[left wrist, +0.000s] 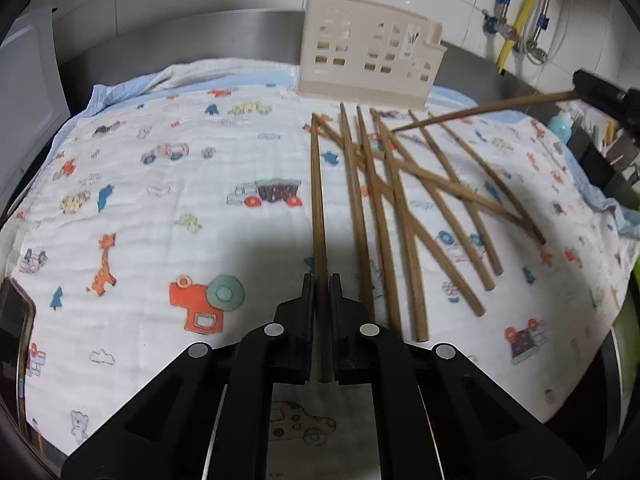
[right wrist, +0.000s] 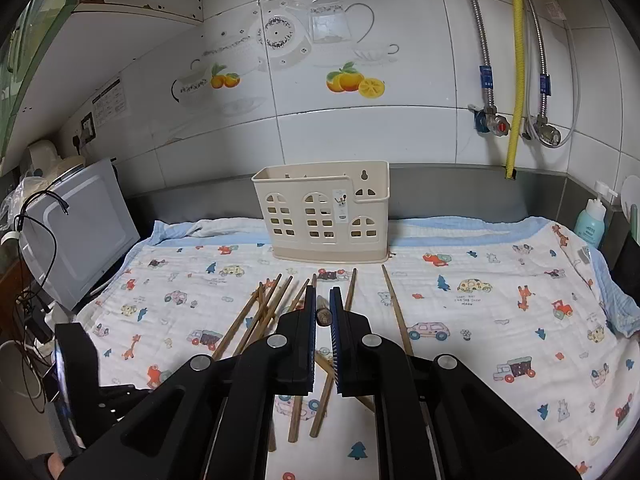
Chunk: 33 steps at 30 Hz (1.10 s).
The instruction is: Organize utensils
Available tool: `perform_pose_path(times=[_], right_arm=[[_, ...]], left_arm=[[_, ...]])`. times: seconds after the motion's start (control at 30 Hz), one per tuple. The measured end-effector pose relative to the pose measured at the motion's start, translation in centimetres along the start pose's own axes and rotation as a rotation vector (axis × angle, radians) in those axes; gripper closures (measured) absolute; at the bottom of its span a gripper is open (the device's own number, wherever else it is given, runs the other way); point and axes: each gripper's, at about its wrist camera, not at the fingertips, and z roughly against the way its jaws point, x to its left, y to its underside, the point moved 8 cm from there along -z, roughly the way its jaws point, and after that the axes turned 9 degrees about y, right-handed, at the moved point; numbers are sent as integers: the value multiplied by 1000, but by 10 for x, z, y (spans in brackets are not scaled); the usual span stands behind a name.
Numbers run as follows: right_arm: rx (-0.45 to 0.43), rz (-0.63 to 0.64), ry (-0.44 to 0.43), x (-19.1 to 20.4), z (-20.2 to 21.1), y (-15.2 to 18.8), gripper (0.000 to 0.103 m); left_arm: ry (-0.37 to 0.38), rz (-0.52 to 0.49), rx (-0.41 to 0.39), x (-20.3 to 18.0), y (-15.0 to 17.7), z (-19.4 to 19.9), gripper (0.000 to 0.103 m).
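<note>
Left tongs (left wrist: 320,280) clamp one chopstick (left wrist: 318,200); right tongs (right wrist: 322,292) apparently pinch another chopstick's foreshortened end (right wrist: 323,316).

Between the left gripper's (left wrist: 320,280) fingertips (left wrist: 307,284), one chopstick (left wrist: 318,200), running straight ahead over the cloth (left wrist: 160,200). Just right of those fingers, loose chopsticks (left wrist: 384,208) lying on the cloth, crossed over one another. Far ahead, right of the fingers' line, the utensil holder (left wrist: 368,52) standing upright on the cloth's far edge. Between the right gripper's (right wrist: 322,300) fingers (right wrist: 310,308), a second chopstick (right wrist: 323,314) seen end-on, the holder straight beyond.
</note>
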Motion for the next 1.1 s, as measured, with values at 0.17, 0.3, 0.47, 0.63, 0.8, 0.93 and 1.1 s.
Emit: perform_pose_path(times=[0.17,0.3,0.47,0.63,0.8,0.93,1.1], right_arm=[[-8,-1,-3,2,0,-7,96],[-18,4,-13,6,-1,-16,96],[-26,17,-22,9,-3,-30,96],[-32,19,-36,9,-5,-46,96],[-37,30,-45,12,-7,-58,96],[-46,42,-41,15,-5,-57,96],[-50,43,-35,15,-3,-52,96]], left_arm=[[27,-13,-74,-3,-22,26,97],[39,-37,-146,-5,-44,45,97],[58,-67,-209,-5,-68,57,98],[90,-107,-257,-11,-86,64,97],[99,-150,-281,-17,-99,65,97],[107,-152,-283,-18,-100,65,97],[105,-159,-276,-18,-97,64,97]])
